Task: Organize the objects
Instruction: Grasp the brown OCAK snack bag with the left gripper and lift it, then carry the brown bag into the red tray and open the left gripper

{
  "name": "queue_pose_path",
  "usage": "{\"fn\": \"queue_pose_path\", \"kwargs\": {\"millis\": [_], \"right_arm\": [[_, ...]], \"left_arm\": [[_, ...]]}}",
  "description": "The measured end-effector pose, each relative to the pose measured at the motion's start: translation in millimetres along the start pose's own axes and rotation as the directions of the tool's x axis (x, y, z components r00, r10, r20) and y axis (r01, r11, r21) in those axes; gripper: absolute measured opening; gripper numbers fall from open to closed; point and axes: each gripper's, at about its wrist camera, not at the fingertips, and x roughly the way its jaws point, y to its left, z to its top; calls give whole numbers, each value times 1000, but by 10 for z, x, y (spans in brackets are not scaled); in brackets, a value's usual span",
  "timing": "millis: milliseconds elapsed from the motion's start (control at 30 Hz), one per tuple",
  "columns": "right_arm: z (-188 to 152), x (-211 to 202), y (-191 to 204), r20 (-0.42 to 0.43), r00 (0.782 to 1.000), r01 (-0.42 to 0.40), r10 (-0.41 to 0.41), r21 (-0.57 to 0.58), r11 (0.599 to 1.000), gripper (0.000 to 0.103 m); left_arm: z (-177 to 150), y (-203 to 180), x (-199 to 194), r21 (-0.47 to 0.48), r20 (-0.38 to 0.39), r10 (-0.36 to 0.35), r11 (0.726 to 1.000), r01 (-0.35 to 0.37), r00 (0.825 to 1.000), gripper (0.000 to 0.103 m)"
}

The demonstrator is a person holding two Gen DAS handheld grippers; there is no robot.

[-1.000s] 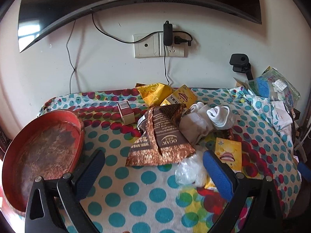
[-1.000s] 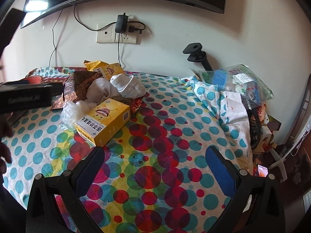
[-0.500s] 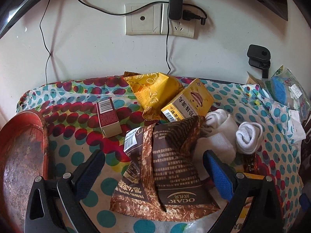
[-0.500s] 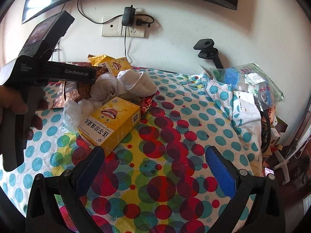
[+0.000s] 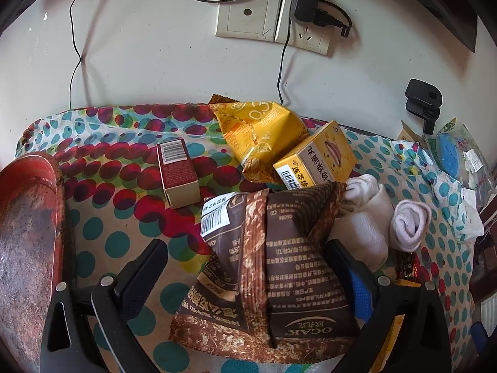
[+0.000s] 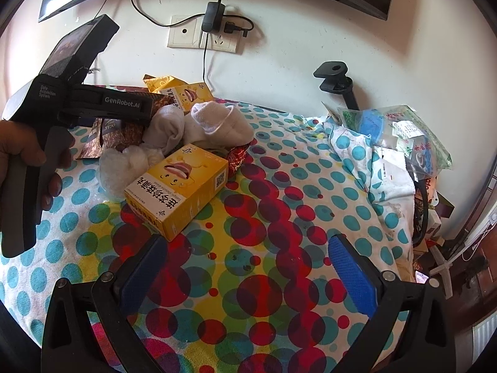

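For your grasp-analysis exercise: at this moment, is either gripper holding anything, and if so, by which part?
Nothing is held. The left gripper is open, its fingers either side of the brown snack bag. The right gripper is open over the bare tablecloth.

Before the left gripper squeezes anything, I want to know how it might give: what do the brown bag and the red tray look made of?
The brown bag looks like thin glossy plastic film: creased, with a crimped back seam, so it should crumple. The red tray looks like rigid painted metal or enamel, with worn, rusty-looking patches; I can't say which.
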Motion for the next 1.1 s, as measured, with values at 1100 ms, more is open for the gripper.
{"fn": "queue_pose_path", "kwargs": {"millis": [1100], "right_arm": [[-40, -165, 242, 22, 1000, 23, -22, -78, 997, 103]], "left_arm": [[44, 18, -560, 51, 109, 132, 989, -138, 985, 63]]}}
